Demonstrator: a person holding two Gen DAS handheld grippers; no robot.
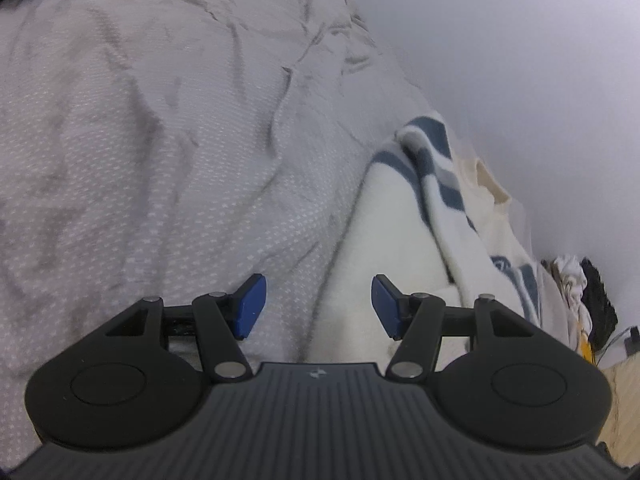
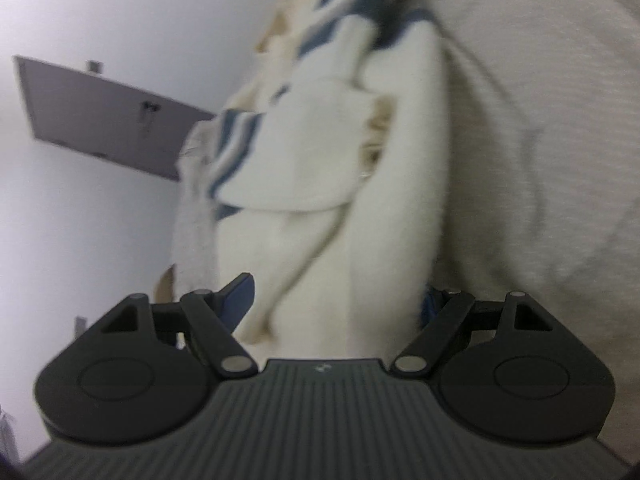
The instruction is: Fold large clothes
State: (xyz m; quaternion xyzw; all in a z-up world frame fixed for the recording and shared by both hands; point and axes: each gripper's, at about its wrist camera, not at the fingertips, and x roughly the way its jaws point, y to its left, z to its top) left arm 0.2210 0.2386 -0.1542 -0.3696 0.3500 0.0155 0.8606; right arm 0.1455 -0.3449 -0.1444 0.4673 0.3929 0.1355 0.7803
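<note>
Two grippers hover over the bed; left gripper (image 1: 318,306) spread, pinching nothing, above the bedspread (image 1: 160,140); right gripper (image 2: 334,304) spread wide around the cream, blue-striped sweater (image 2: 320,152), bunched against the wall (image 1: 520,60).

We see a fuzzy, matt knit sweater (image 1: 392,248) on a wrinkled woven bedspread (image 1: 160,140). Our grippers' fingers (image 1: 250,306) look like matt plastic.

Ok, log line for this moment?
sweater bunched on bed | left tool open, empty | right tool open, sweater between, unpressed
</note>
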